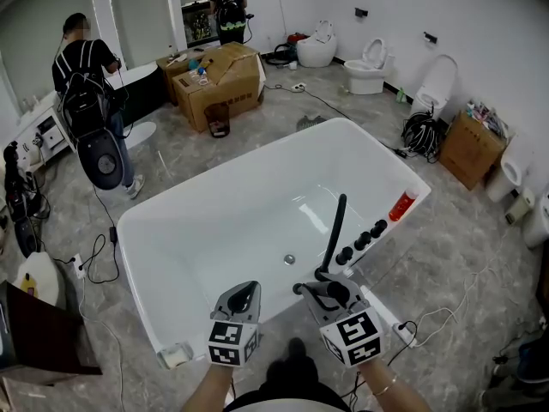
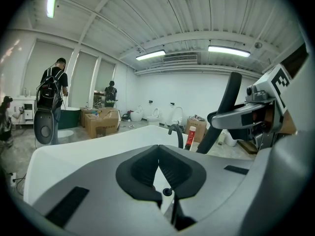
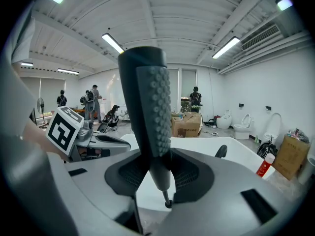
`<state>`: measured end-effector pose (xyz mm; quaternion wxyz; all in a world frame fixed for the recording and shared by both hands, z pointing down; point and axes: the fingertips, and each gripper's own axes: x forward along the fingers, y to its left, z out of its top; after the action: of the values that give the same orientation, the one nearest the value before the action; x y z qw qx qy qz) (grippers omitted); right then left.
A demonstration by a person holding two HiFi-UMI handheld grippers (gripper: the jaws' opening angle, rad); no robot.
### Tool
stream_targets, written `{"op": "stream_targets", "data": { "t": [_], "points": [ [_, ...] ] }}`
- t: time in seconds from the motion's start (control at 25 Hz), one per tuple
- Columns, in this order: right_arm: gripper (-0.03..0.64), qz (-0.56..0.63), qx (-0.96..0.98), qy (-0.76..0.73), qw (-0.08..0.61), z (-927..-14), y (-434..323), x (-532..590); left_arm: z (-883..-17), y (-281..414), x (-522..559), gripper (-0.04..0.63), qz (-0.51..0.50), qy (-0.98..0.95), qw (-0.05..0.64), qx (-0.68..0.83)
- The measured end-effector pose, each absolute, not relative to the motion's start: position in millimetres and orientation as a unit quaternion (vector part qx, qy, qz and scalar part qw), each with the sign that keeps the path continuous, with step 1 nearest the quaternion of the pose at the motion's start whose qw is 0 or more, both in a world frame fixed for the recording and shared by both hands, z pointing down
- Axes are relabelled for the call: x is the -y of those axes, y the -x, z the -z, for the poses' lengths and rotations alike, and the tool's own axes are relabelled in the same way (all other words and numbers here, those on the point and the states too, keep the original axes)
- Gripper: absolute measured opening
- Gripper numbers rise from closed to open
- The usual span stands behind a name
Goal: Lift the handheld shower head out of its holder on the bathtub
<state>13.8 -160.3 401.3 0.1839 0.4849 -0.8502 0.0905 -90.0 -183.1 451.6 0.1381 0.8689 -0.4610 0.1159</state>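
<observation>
Shower head (image 3: 150,112), a black stick-shaped wand with a studded rubber face, stands upright over the near rim of the white bathtub (image 1: 214,230). Its narrow lower end is pinched between the dark ribbed fingers (image 3: 187,176) of the right gripper (image 3: 157,157). The grasp is made. Its foot, with a thin hose stub (image 3: 167,200), seems clear of the holder, which I cannot see, so little of the lift looks left. Beside it the left gripper (image 2: 158,154) hovers with its fingers pressed together on nothing.

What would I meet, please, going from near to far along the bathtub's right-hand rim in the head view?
Right tool gripping the shower head → black knobs → red bottle.
</observation>
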Motion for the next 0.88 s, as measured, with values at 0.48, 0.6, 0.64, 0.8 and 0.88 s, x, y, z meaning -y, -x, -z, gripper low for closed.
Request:
{"op": "stream_targets", "data": {
  "t": [0.48, 0.6, 0.64, 0.8, 0.88],
  "points": [
    [0.137, -0.081, 0.848, -0.489, 0.187, -402.0, -15.3, 157.6, -452.0, 89.8, 180.4, 0.02, -0.114, -0.868, 0.141, 0.462],
    [0.137, -0.083, 0.848, -0.489, 0.185, -400.3, -15.3, 157.5, -450.1, 89.8, 180.2, 0.02, -0.112, -0.868, 0.14, 0.463],
    [0.137, -0.083, 0.848, -0.489, 0.184, -400.0, -15.7, 157.2, -449.7, 89.5, 179.7, 0.02, -0.111, -0.868, 0.14, 0.463],
    [0.137, -0.086, 0.848, -0.491, 0.182, -399.1, -18.8, 157.0, -448.4, 88.3, 177.9, 0.02, -0.113, -0.868, 0.139, 0.464],
    [0.137, -0.089, 0.847, -0.491, 0.181, -399.1, -19.6, 158.4, -447.7, 88.6, 178.9, 0.02, -0.113, -0.868, 0.137, 0.464]
  ]
}}
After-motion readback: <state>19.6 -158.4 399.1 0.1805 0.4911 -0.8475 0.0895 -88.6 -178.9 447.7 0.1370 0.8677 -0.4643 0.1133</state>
